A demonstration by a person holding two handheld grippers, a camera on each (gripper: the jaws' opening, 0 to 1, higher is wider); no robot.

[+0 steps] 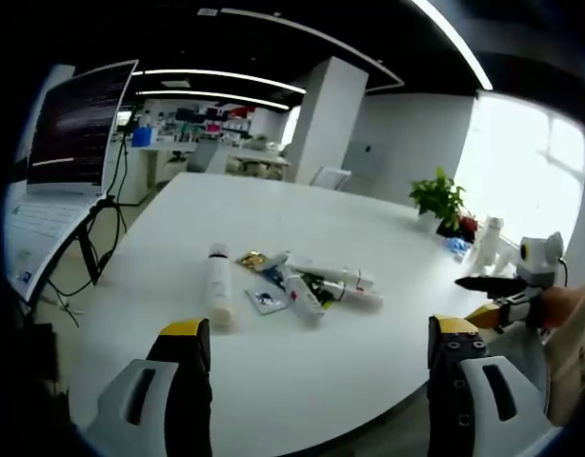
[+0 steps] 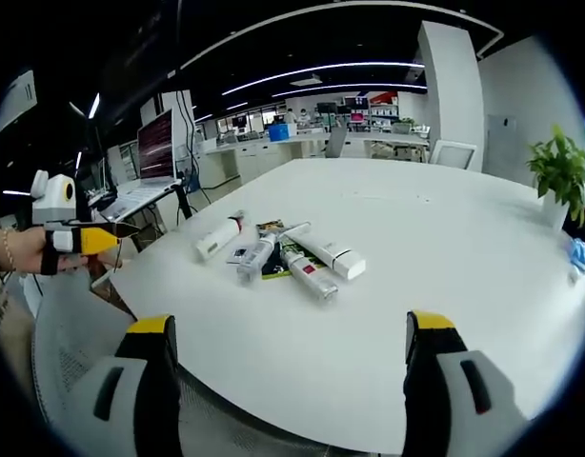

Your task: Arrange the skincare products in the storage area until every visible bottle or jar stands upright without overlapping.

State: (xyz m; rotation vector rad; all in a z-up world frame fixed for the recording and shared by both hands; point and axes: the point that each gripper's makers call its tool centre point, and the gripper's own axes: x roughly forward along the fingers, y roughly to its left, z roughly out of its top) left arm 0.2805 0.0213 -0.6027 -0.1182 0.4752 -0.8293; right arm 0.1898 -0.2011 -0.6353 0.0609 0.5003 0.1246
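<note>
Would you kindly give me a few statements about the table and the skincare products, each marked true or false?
1. The skincare products lie on their sides in a loose cluster on the white table. True.
2. The left hand-held gripper is shut on a tube. False: its jaws stand apart with nothing between them.
3. A potted green plant stands at the table's far side. True.
4. Every bottle already stands upright. False: the tubes and bottles lie flat, several crossing each other.
5. The right hand-held gripper is open and holds nothing. True.
6. One white bottle lies a little apart from the cluster. True.
</note>
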